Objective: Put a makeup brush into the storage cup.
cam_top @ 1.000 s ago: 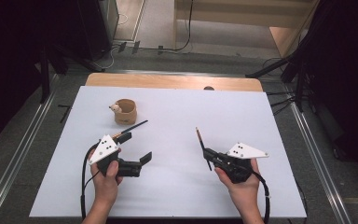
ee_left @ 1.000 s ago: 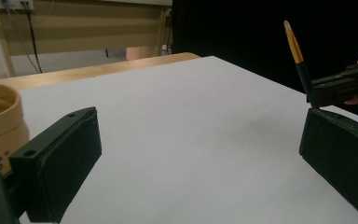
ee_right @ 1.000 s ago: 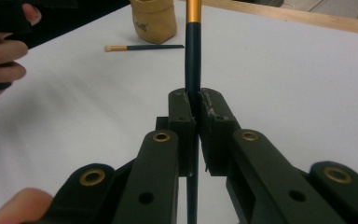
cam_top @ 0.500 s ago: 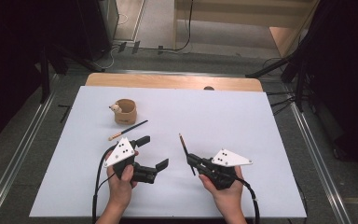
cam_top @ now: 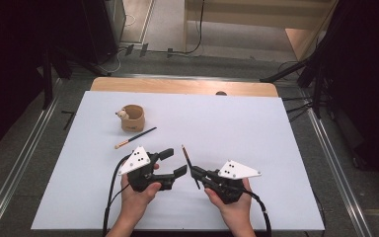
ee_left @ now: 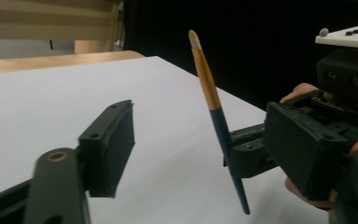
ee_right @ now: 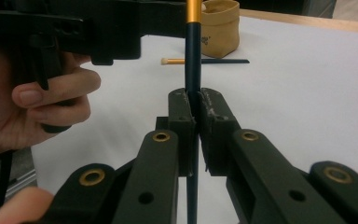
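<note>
A slim makeup brush (cam_top: 190, 167) with a dark, glossy handle, a gold metal collar and a pale tip stands nearly upright over the white counter (cam_top: 256, 128), pinched low on its handle by the right tool (cam_top: 195, 173). In the right gripper view the two matte black pads press flat on the handle from either side, and the brush (ee_right: 193, 70) runs straight up between them. The left tool (cam_top: 173, 163) sits just beside it, the two hands close together at the near edge of the counter. Its blocky black jaws stand partly apart and have just been closing; in the left gripper view the brush (ee_left: 216, 116) rises between them, touched by neither pad, with clear space on the near side. A hand (cam_top: 138, 195) wraps the left tool's body, another hand (cam_top: 232, 207) the right one, each topped by a grey three-cornered plate. Farther up the counter a second brush (cam_top: 135, 138), thin and dark with a light bristle end, lies flat. Just behind it stands a small round tan cup (cam_top: 132, 117), soft-looking, with a little pale figure at its rim.
</note>
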Motion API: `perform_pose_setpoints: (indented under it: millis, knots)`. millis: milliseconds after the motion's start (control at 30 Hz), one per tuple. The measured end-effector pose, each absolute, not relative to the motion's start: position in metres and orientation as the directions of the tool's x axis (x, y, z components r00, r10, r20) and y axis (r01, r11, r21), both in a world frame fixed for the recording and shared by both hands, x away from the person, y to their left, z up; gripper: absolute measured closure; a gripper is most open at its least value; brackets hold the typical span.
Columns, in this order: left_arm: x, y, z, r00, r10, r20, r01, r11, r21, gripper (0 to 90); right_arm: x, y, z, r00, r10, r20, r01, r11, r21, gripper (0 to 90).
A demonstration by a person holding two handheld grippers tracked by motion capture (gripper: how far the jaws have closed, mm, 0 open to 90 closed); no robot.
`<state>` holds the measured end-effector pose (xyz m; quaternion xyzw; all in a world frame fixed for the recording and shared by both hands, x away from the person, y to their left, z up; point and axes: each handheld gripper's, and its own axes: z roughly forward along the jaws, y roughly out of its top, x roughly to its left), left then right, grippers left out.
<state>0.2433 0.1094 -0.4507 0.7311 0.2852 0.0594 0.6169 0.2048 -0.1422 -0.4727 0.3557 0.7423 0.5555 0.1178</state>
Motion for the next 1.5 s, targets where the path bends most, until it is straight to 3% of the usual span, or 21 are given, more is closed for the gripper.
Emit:
perform_pose_setpoints:
  millis: [433, 767, 900, 1000, 1067, 1100, 1200, 1233, 1300, 1400, 1433, 1500]
  knots:
    - [0.247, 0.098, -0.451, 0.822, 0.466, -0.328, 0.407, -0.077, 0.910, 55.8, 0.202, -0.136, -0.472, -0.732, 0.649, 0.208, 0.383, 0.138, 0.913, 85.4]
    - [0.251, 0.096, -0.453, 0.826, 0.419, -0.377, 0.447, -0.078, 0.891, 81.5, 0.202, -0.134, -0.472, -0.735, 0.645, 0.208, 0.380, 0.138, 0.914, 85.4]
    - [0.253, 0.096, -0.453, 0.825, 0.404, -0.396, 0.462, -0.078, 0.883, 84.2, 0.203, -0.135, -0.473, -0.738, 0.640, 0.215, 0.383, 0.135, 0.914, 90.0]
    - [0.254, 0.097, -0.450, 0.825, 0.428, -0.370, 0.444, -0.085, 0.892, 84.3, 0.203, -0.135, -0.474, -0.757, 0.624, 0.196, 0.361, 0.150, 0.920, 73.9]
    - [0.254, 0.098, -0.449, 0.823, 0.438, -0.362, 0.438, -0.082, 0.895, 84.4, 0.203, -0.135, -0.474, -0.755, 0.625, 0.198, 0.365, 0.150, 0.919, 68.6]
    - [0.255, 0.099, -0.448, 0.822, 0.441, -0.359, 0.436, -0.083, 0.896, 84.4, 0.203, -0.138, -0.473, -0.755, 0.620, 0.213, 0.373, 0.138, 0.918, 56.3]
    - [0.256, 0.102, -0.446, 0.824, 0.451, -0.344, 0.425, -0.091, 0.900, 84.4, 0.204, -0.142, -0.473, -0.746, 0.630, 0.215, 0.380, 0.137, 0.915, 45.9]
    - [0.256, 0.104, -0.445, 0.824, 0.456, -0.336, 0.420, -0.093, 0.903, 84.4, 0.205, -0.148, -0.473, -0.727, 0.648, 0.226, 0.392, 0.122, 0.912, 32.7]
    - [0.257, 0.106, -0.444, 0.822, 0.463, -0.331, 0.416, -0.092, 0.905, 84.4, 0.205, -0.150, -0.473, -0.719, 0.657, 0.224, 0.392, 0.117, 0.912, 27.9]
    - [0.259, 0.111, -0.443, 0.815, 0.474, -0.332, 0.416, -0.080, 0.906, 84.4, 0.204, -0.159, -0.472, -0.681, 0.702, 0.209, 0.395, 0.111, 0.912, 12.0]
    - [0.260, 0.114, -0.442, 0.814, 0.481, -0.326, 0.411, -0.081, 0.908, 84.4, 0.202, -0.165, -0.471, -0.656, 0.732, 0.183, 0.385, 0.116, 0.916, 2.1]
    - [0.260, 0.115, -0.442, 0.812, 0.485, -0.325, 0.410, -0.078, 0.909, 84.5, 0.201, -0.170, -0.472, -0.641, 0.748, 0.170, 0.380, 0.116, 0.918, 0.0]
